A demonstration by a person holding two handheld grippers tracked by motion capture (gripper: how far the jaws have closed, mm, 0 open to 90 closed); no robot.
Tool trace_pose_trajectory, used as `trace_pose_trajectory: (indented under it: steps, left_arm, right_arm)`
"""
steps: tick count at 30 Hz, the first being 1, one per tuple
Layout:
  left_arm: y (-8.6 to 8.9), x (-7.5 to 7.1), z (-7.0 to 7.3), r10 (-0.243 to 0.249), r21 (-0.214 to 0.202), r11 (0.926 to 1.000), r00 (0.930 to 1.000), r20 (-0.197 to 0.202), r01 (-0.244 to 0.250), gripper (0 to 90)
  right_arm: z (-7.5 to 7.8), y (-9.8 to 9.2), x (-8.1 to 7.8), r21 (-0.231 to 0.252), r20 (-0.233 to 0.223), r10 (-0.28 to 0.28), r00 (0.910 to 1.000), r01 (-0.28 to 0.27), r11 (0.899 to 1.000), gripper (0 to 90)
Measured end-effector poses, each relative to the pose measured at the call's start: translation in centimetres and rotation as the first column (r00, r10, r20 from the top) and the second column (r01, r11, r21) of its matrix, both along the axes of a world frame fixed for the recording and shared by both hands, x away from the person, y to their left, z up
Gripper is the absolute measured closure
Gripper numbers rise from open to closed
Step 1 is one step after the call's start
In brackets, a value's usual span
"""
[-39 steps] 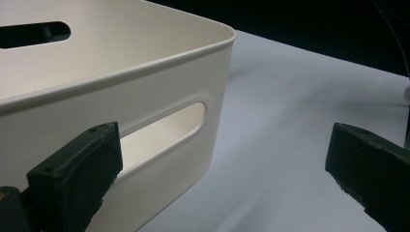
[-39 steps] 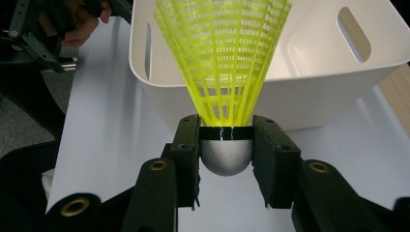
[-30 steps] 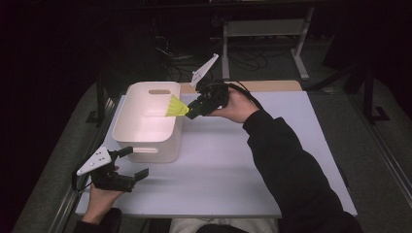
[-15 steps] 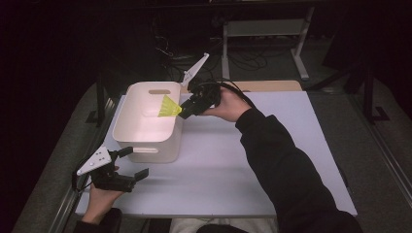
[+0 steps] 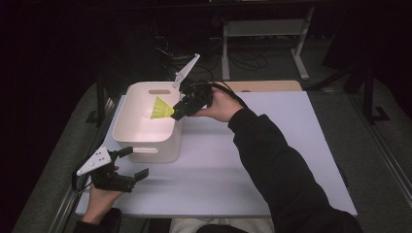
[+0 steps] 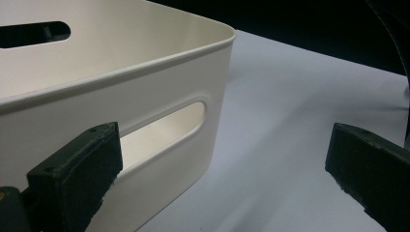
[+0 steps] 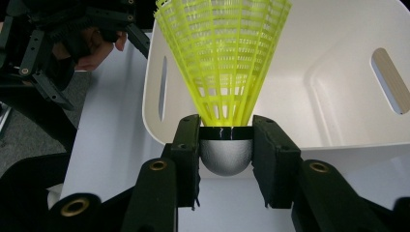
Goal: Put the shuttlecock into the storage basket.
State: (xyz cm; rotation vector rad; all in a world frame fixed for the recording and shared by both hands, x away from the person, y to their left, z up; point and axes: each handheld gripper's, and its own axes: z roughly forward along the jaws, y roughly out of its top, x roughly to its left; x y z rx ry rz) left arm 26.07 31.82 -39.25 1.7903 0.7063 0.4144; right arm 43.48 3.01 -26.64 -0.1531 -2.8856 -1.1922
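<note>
While white table (image 5: 272, 160) carries everything, cream bin (image 5: 145, 131) sits at its left end. Right gripper (image 5: 176, 112) clamps yellow shuttlecock (image 5: 160, 108) by grey cork, skirt pointing away along jaws, over bin's right rim, probably past wall. Left gripper (image 5: 130, 162) idle by near wall, jaws apart, holding nothing.

The right tool (image 5: 179, 112), clamped on the yellow shuttlecock (image 5: 161, 108), is now farther left than a second ago, so the shuttlecock's skirt reaches past the right rim and over the inside of the white bin (image 5: 141, 145).
</note>
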Motion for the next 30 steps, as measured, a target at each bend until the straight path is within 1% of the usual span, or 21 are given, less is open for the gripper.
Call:
trace_pose_trajectory:
  steps: [7, 18, 23, 24, 30]
  left_arm:
    - [0.0, 0.0, 0.0, 0.000, 0.000, 1.0000, 1.0000, 0.000, 0.000, 0.0]
    - [0.0, 0.0, 0.0, -0.001, -0.002, 1.0000, 1.0000, 0.000, 0.001, 0.0]
    - [0.0, 0.0, 0.0, -0.001, -0.001, 1.0000, 1.0000, 0.001, 0.001, 0.0]
    - [0.0, 0.0, 0.0, -0.001, -0.002, 1.0000, 1.0000, 0.001, 0.001, 0.0]
    - [0.0, 0.0, 0.0, -0.001, -0.002, 1.0000, 1.0000, 0.001, 0.001, 0.0]
  right_arm:
    - [0.0, 0.9, -0.1, -0.005, 0.000, 0.014, 0.9999, -0.014, 1.000, 62.9]
    - [-0.7, 2.4, -0.2, -0.009, -0.012, 0.039, 0.9992, -0.039, 0.999, 62.9]
    - [-1.1, 2.7, -0.2, -0.012, -0.019, 0.043, 0.9989, -0.043, 0.999, 62.9]
    - [-1.5, 3.0, -0.2, -0.014, -0.027, 0.045, 0.9986, -0.045, 0.999, 62.9]
    - [-2.3, 3.6, -0.1, -0.010, -0.037, 0.049, 0.9981, -0.050, 0.999, 62.9]
